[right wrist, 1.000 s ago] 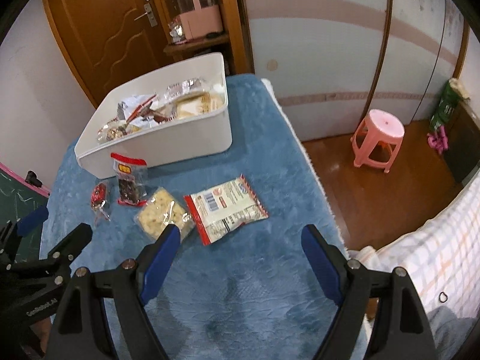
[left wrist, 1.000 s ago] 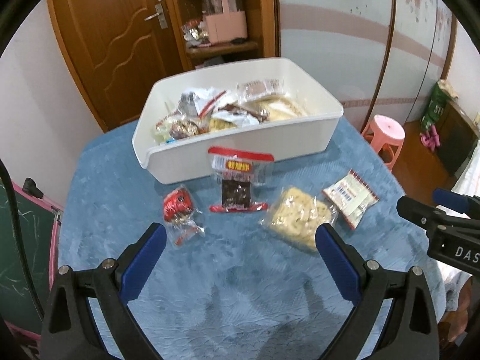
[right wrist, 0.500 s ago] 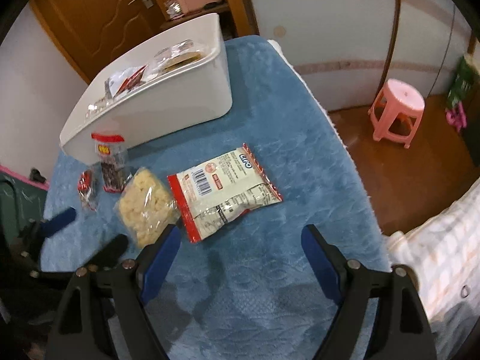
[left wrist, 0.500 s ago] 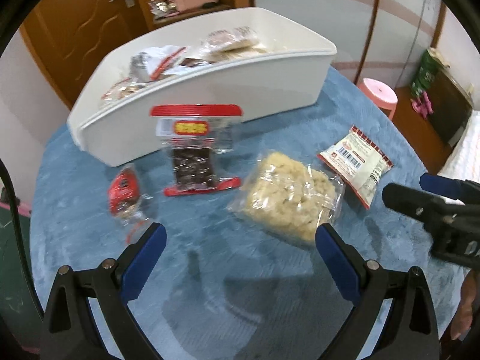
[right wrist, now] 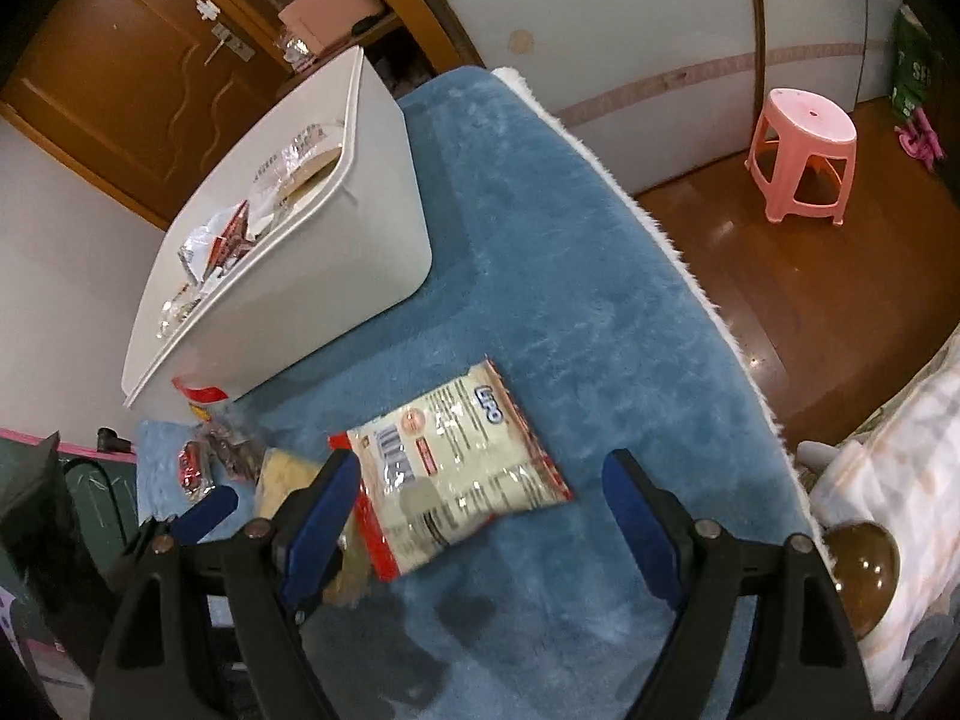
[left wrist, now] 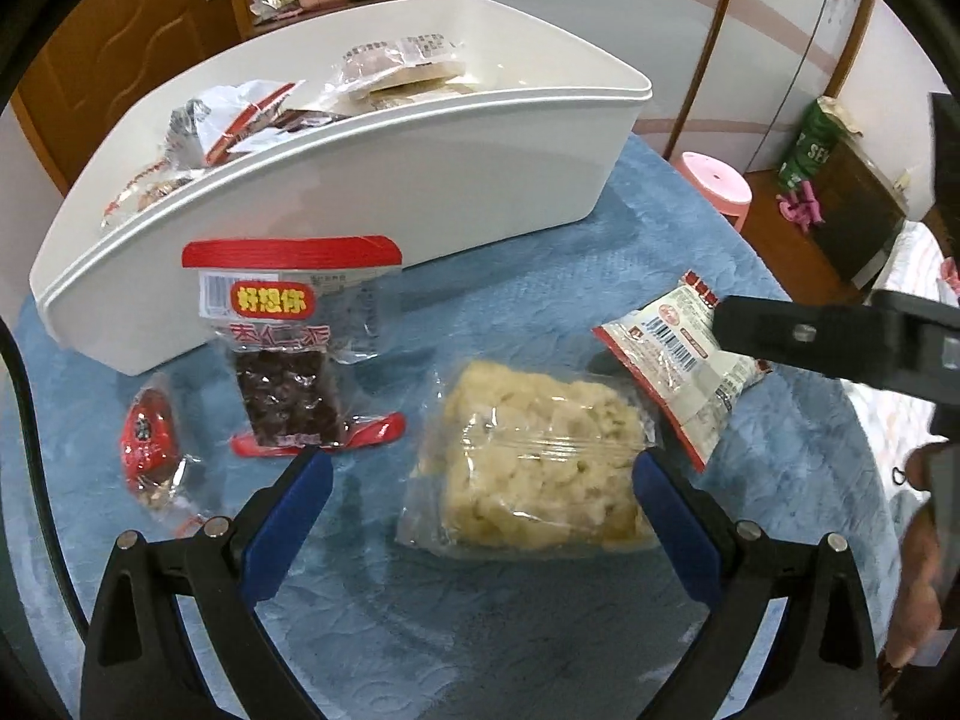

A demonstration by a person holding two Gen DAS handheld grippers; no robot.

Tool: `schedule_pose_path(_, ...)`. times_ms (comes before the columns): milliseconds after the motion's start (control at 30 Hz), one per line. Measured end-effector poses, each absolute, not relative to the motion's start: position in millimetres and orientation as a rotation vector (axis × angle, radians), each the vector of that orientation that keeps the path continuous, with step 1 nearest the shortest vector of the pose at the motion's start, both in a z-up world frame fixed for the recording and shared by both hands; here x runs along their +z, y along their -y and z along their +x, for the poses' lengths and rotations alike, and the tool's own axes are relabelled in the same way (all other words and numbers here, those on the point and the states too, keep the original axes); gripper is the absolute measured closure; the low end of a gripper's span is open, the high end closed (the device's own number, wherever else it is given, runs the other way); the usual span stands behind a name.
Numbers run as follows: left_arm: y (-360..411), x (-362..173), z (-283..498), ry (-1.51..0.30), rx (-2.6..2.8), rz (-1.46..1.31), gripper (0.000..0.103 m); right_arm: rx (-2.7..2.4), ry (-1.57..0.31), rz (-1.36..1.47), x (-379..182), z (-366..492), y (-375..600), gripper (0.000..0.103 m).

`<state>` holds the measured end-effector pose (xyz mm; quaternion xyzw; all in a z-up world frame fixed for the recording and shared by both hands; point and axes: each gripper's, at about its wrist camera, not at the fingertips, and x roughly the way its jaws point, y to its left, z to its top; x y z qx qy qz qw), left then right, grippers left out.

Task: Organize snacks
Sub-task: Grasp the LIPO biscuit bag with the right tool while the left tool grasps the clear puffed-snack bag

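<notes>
Four packets lie on the blue tablecloth (left wrist: pixel 540 312) before the white bin (left wrist: pixel 384 180): red candy (left wrist: pixel 147 432), dark date packet (left wrist: pixel 288 360), pale puffed-snack bag (left wrist: pixel 534 456) and white LiPO packet (right wrist: pixel 462 468). Bare cloth runs from there to the table's right edge, with a pink stool (right wrist: pixel 804 150) beyond. Both grippers have dropped closer since a second ago, jaws apart: left gripper (left wrist: pixel 480 474) astride the pale bag, right gripper (right wrist: pixel 480 480) over the LiPO packet.

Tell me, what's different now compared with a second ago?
Both open grippers came down closer to the snacks: the left gripper now hangs over the clear bag of pale puffs, the right gripper over the white-and-red packet. Nothing has been grasped. The snacks and white bin stayed put.
</notes>
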<state>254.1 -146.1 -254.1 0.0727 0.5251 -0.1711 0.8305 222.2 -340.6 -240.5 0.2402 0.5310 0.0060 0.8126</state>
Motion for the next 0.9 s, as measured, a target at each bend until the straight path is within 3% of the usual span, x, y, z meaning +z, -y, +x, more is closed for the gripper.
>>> schedule_pose_path(633,149.3,-264.2,251.8,-1.181,-0.418,0.080,0.004,-0.001,-1.238,0.186,-256.2,256.9,282.0,0.015)
schedule_pose_path(900,158.8,-270.5,256.9,-1.191,-0.424,0.082,0.004,-0.059,-1.217,0.107,-252.4,247.6,284.6,0.045)
